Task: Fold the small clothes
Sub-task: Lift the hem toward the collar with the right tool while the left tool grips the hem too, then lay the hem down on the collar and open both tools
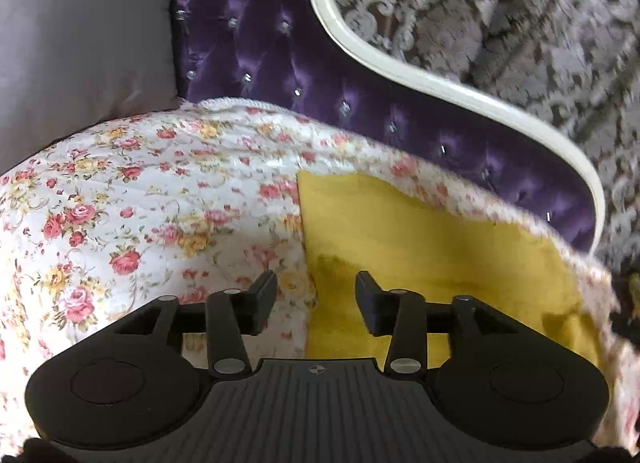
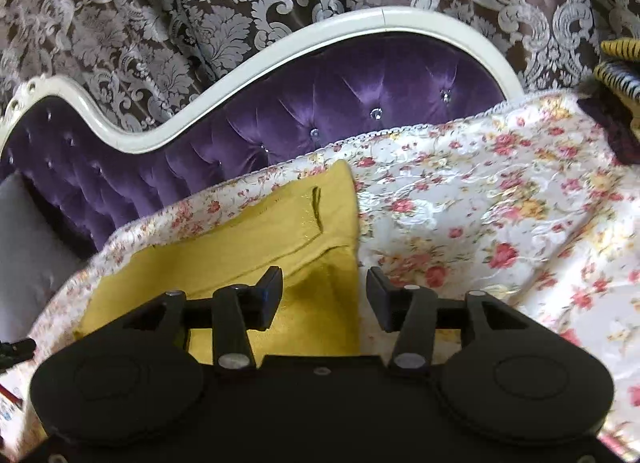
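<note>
A small mustard-yellow garment (image 1: 432, 247) lies flat on a floral bedspread (image 1: 132, 199). In the left wrist view my left gripper (image 1: 316, 297) hovers over the garment's left edge, jaws apart, with nothing pinched between them. In the right wrist view the same yellow garment (image 2: 256, 239) shows a seam and a short slit near its far end. My right gripper (image 2: 324, 295) stands over the garment's right edge, jaws apart, with cloth below the gap but not gripped.
A purple tufted headboard (image 2: 320, 103) with a curved white frame (image 2: 248, 59) rises behind the floral bedspread (image 2: 500, 203). A grey pillow (image 1: 80, 35) lies at the far left. Patterned grey curtains (image 2: 200, 3) hang behind. A yellow striped object (image 2: 620, 67) sits at the right edge.
</note>
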{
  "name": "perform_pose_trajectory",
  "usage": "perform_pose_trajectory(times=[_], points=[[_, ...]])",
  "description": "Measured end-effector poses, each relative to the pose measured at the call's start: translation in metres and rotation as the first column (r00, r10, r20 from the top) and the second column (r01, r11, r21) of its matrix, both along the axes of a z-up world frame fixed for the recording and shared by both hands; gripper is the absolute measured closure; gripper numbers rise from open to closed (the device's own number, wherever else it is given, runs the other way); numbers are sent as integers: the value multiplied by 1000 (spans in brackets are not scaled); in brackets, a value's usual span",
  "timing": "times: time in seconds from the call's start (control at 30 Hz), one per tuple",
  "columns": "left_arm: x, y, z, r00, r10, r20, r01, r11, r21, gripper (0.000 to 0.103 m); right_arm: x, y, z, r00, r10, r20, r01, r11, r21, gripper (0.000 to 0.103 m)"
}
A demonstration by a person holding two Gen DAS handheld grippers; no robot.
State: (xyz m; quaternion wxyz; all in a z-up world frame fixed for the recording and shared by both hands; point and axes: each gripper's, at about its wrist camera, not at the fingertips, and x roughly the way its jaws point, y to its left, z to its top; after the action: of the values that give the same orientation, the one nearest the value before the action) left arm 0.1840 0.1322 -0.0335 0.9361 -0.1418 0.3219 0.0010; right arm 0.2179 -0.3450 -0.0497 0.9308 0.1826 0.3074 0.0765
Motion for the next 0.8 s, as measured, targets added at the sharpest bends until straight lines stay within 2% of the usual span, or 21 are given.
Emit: perform_pose_trajectory(times=[0.13, 0.33, 0.5, 0.7, 0.73, 0.77, 0.8], points=[[-6, -11, -14, 997, -66, -50, 68, 997, 46, 60, -4, 3, -5, 998, 54, -20, -55, 995, -81, 47], [-1, -22, -33, 990, -108, -89, 113, 992, 58, 60, 2, 17, -13, 991, 132, -14, -132, 973, -188, 47], [10, -29, -34, 987, -137, -89, 144, 986, 82, 59, 15, 27, -14, 982, 186, 7, -180, 959, -218, 47], [19, -34, -36, 984, -158, -84, 166, 980, 107, 60, 26, 36, -21, 972, 235, -8, -230, 946, -226, 47], [20, -35, -36, 984, -161, -80, 170, 979, 115, 62, 27, 37, -22, 971, 240, -12, -236, 945, -226, 50], [20, -36, -37, 983, -164, -78, 172, 978, 120, 66, 27, 38, -23, 970, 244, -15, -241, 944, -226, 59], [20, -37, -37, 984, -164, -76, 172, 977, 122, 80, 27, 39, -23, 970, 244, -17, -241, 942, -231, 67]])
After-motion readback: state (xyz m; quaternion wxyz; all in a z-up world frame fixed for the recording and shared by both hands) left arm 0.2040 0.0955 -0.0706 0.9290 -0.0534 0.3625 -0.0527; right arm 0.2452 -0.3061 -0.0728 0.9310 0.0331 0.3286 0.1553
